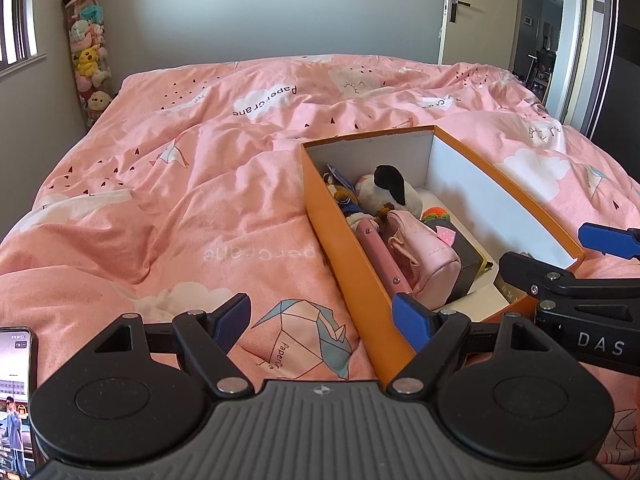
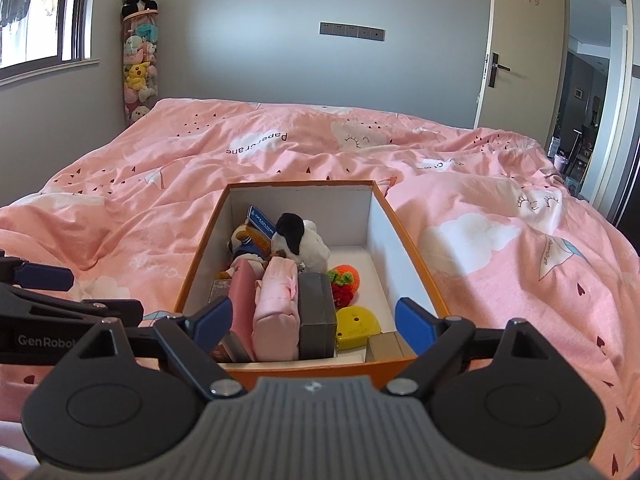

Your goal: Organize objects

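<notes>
An open orange box [image 1: 352, 268] [image 2: 320, 372] with white inside lies on the pink bed. It holds a black-and-white plush toy [image 2: 300, 240], a pink pouch [image 2: 278, 312], a pink case [image 2: 242, 296], a dark grey box [image 2: 318, 316], crochet pieces [image 2: 344, 280] and a yellow object [image 2: 354, 326]. My right gripper [image 2: 314, 320] stands open over the box's near end, its pads touching nothing. My left gripper [image 1: 322, 318] is open over the quilt, left of the box, and holds nothing. Each gripper shows in the other's view: the right gripper [image 1: 560, 252] and the left gripper [image 2: 80, 292].
The pink quilt [image 1: 180, 208] covers the whole bed. A phone [image 1: 16, 400] with a lit screen lies at the near left edge. A tall tube of plush toys [image 2: 138, 72] stands in the far left corner. A door [image 2: 516, 48] stands open at the right.
</notes>
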`<state>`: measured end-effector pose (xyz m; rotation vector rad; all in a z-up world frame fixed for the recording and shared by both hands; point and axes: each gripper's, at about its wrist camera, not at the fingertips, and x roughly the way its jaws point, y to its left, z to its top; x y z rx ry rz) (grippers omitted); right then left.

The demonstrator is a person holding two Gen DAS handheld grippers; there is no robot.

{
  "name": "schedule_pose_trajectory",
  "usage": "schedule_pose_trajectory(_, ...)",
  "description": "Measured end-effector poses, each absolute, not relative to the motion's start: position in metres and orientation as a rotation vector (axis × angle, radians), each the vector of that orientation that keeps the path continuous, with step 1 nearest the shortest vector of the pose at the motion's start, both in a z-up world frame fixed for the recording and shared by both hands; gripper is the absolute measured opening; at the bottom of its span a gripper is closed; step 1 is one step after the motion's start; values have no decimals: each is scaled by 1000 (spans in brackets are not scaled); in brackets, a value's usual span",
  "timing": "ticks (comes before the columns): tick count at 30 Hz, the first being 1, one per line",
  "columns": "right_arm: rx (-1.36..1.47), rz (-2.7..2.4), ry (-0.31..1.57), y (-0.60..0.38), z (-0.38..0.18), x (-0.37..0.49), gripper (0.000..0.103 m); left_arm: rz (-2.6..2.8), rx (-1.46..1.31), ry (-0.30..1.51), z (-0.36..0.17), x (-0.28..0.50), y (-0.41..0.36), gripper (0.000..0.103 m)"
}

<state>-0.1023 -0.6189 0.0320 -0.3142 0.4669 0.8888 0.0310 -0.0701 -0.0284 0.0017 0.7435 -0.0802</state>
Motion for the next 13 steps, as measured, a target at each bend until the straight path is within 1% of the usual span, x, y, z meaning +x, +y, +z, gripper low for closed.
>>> schedule_pose_trajectory(13, -303, 876, 474, -620, 32, -99, 89, -94, 18, 733, -27, 29, -68, 94)
